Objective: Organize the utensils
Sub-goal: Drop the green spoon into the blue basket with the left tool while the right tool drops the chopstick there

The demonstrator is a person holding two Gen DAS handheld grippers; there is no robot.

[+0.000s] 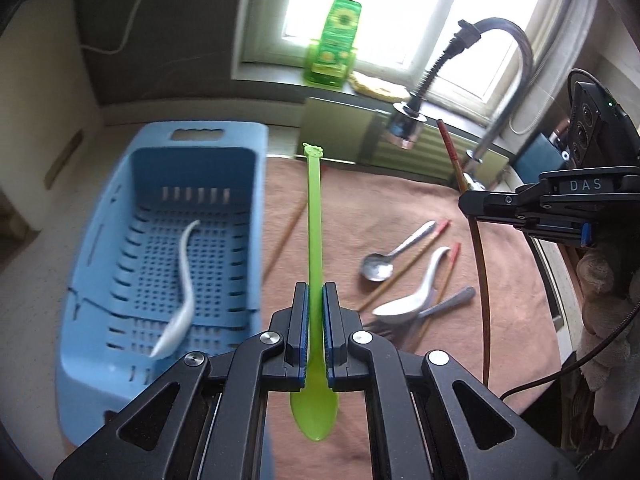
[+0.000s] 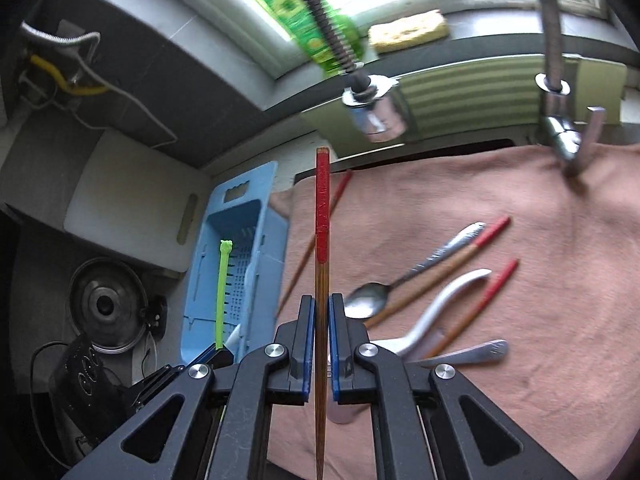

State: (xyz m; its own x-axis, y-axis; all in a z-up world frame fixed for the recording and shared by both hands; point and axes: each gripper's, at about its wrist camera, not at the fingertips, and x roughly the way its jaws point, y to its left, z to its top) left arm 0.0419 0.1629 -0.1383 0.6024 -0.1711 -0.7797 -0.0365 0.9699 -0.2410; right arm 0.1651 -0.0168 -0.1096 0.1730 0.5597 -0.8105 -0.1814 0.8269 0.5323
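Note:
My left gripper (image 1: 315, 292) is shut on a green plastic spoon (image 1: 314, 216), handle pointing away, held above the pink towel (image 1: 360, 208) beside the blue basket (image 1: 120, 216). A white spoon (image 1: 182, 292) lies in the basket. My right gripper (image 2: 320, 304) is shut on a wooden chopstick with a red top (image 2: 322, 208), held upright over the towel (image 2: 520, 300). The right gripper also shows in the left wrist view (image 1: 472, 202) at the right. On the towel lie a metal spoon (image 1: 380, 264), a white spoon (image 1: 408, 300), several chopsticks and a fork handle (image 1: 452, 300).
A chrome tap (image 1: 404, 128) hangs over the towel at the back. A green bottle (image 1: 332, 40) and a sponge (image 2: 408, 30) stand on the windowsill. A white board (image 2: 128, 200) and a pot lid (image 2: 106, 306) lie left of the basket.

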